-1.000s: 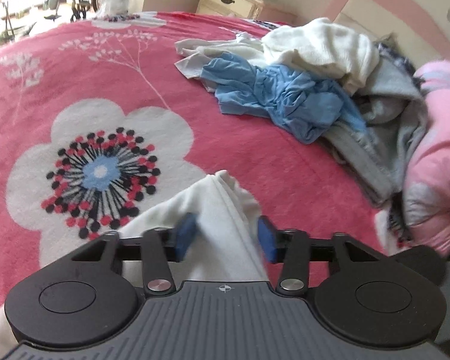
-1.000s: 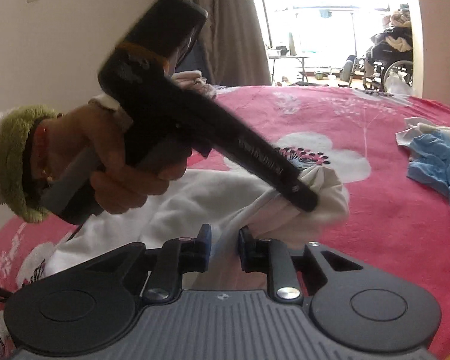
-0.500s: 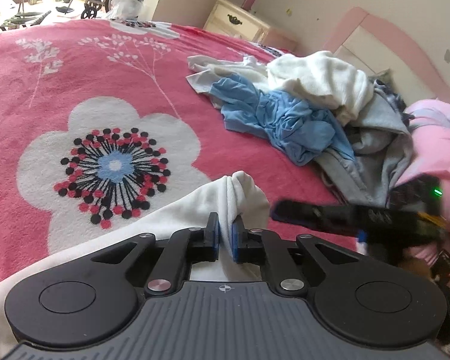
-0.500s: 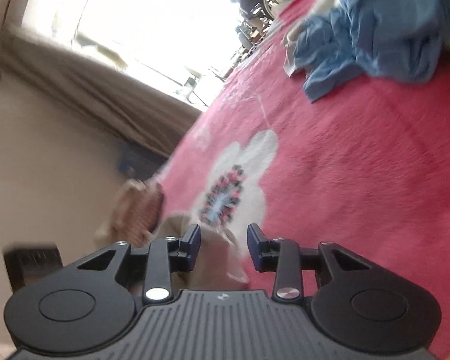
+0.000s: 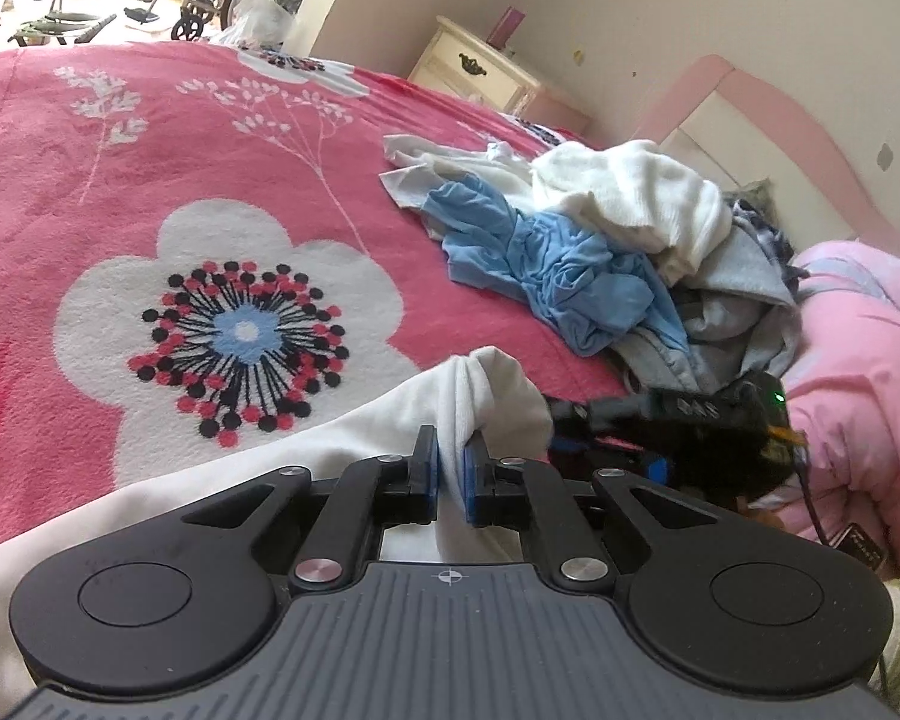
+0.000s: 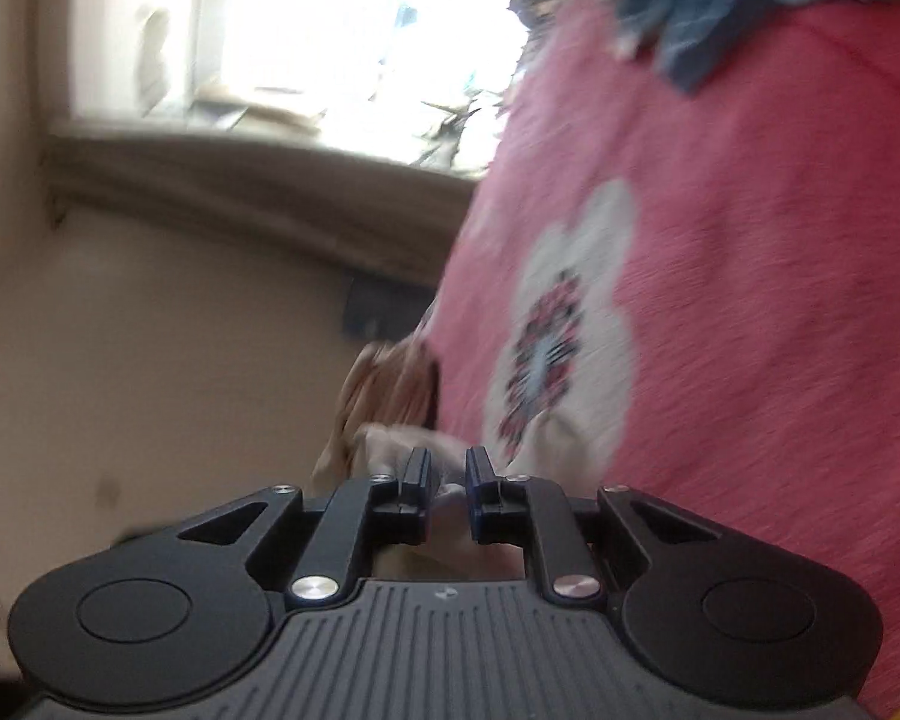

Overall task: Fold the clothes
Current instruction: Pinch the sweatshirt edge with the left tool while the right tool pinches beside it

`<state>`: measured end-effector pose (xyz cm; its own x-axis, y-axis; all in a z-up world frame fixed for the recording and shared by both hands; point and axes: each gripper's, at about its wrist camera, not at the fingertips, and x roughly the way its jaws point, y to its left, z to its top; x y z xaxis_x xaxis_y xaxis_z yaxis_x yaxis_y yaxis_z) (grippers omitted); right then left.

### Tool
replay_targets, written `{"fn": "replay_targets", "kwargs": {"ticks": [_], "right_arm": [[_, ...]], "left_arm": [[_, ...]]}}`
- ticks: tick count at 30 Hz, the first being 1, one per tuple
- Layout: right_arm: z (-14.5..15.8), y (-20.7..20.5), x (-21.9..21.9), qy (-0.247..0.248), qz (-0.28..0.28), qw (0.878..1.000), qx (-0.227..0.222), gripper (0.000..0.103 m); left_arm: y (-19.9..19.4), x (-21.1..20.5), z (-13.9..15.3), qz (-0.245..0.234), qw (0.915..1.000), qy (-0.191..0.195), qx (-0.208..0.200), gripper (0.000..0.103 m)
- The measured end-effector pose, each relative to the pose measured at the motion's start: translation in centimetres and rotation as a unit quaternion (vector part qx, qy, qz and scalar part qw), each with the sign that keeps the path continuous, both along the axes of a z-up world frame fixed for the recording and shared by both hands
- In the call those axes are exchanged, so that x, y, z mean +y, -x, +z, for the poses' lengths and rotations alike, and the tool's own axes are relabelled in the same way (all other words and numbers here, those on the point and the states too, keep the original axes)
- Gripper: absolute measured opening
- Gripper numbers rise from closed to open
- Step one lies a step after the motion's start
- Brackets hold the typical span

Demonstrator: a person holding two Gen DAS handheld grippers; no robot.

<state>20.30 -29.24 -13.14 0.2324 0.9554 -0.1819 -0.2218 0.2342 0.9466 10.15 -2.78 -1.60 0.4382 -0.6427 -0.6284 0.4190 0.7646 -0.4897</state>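
A white garment (image 5: 486, 384) lies on the pink flowered bed cover (image 5: 150, 150), bunched into a raised fold. My left gripper (image 5: 450, 468) is shut on that fold, and cloth fills the narrow gap between its blue pads. My right gripper (image 6: 448, 471) is rolled onto its side and its jaws are closing, with pale cloth (image 6: 390, 438) of the same garment between them. In the left wrist view the right gripper (image 5: 561, 420) reaches in from the right, its tips against the bunched fold. The right wrist view is blurred.
A heap of unfolded clothes lies further up the bed: a blue garment (image 5: 570, 264), a white one (image 5: 630, 192) and grey ones. A pink quilt (image 5: 858, 330) is at the right, with the headboard (image 5: 780, 102) and a nightstand (image 5: 480, 72) behind.
My left gripper closed on the white fold and lifted it slightly. My right gripper rolled onto its side, dropped to the fold from the right, and its jaws narrowed on the cloth.
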Motion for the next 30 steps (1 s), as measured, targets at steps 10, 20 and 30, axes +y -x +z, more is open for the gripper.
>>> {"fn": "replay_targets", "kwargs": {"ticks": [10, 20, 30], "right_arm": [[3.4, 2.4, 0.0, 0.053, 0.066, 0.989, -0.119, 0.020], [5.6, 4.5, 3.0, 0.150, 0.111, 0.955, -0.230, 0.023], [6.4, 9.2, 9.7, 0.356, 0.105, 0.816, -0.443, 0.031]], "left_arm": [[0.0, 1.4, 0.3, 0.005, 0.9997, 0.021, 0.012, 0.006], [0.4, 2.2, 0.4, 0.009, 0.9994, 0.027, 0.018, 0.006], [0.9, 1.4, 0.9, -0.004, 0.9994, 0.030, 0.015, 0.006]]}}
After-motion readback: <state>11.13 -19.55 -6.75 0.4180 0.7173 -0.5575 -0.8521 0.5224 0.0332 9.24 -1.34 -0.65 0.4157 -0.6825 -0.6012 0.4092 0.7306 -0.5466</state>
